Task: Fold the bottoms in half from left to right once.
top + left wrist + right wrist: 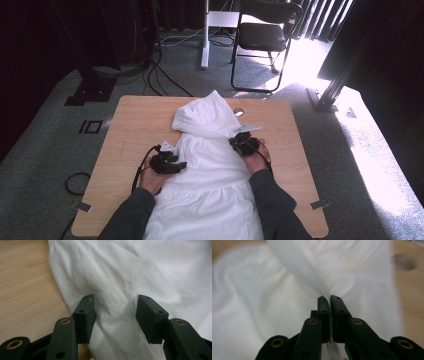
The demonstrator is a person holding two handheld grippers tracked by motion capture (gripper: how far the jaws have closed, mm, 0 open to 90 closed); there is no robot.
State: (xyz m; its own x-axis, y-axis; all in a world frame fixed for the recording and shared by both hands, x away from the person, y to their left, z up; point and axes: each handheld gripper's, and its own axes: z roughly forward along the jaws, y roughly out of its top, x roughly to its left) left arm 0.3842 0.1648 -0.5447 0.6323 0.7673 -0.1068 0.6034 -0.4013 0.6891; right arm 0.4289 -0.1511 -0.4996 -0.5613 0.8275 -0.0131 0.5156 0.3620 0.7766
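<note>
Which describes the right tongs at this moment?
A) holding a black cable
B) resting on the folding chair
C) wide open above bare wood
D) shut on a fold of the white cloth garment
D: in the right gripper view the right tongs pinch a fold of the white cloth garment.

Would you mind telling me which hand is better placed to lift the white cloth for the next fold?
The right. The right gripper is already shut on the white cloth, while the left gripper stands open, cloth loose between its fingers.
</note>
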